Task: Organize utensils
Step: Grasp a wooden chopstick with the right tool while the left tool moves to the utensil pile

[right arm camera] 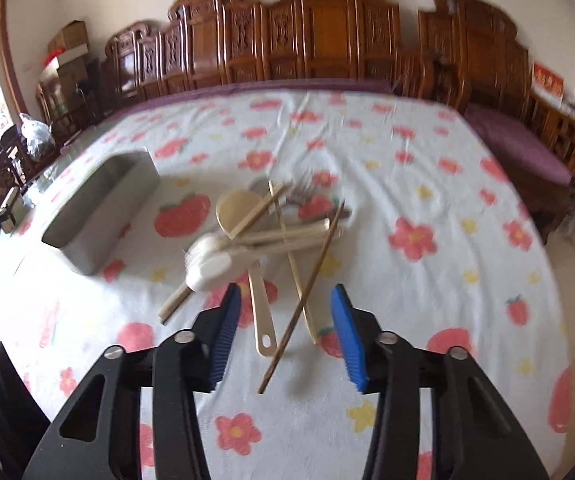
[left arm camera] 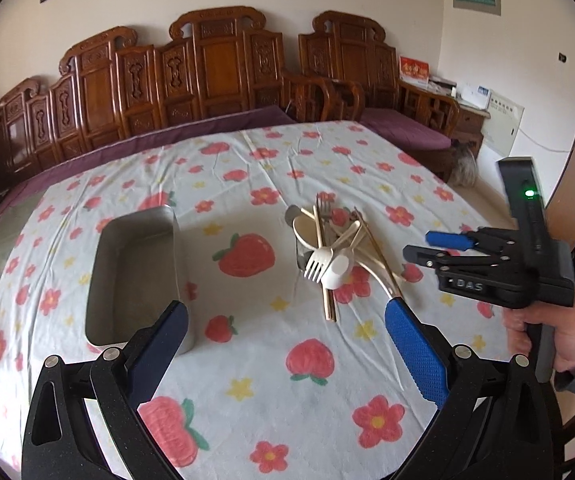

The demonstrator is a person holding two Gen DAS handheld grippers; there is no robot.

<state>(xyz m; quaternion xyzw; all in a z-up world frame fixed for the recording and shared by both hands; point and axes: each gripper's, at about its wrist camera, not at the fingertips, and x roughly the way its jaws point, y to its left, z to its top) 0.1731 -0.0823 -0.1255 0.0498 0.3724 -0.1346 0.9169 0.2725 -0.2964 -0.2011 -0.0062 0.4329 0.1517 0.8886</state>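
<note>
A pile of utensils [left arm camera: 329, 248] lies on the flowered tablecloth: cream spoons, a cream fork [left arm camera: 318, 264], chopsticks and metal cutlery. It also shows in the right wrist view [right arm camera: 263, 232]. A grey rectangular metal tray [left arm camera: 135, 276] stands left of the pile, empty; it shows in the right wrist view [right arm camera: 103, 208] too. My left gripper [left arm camera: 287, 320] is open and empty, near the tray's near end. My right gripper [right arm camera: 285, 304] is open and empty, just short of the pile's handles; it shows in the left wrist view [left arm camera: 427, 242], right of the pile.
The tablecloth [left arm camera: 247, 392] covers a large table. Carved wooden benches [left arm camera: 215, 68] with purple cushions stand behind the table. A side table with papers [left arm camera: 459, 96] stands at the back right.
</note>
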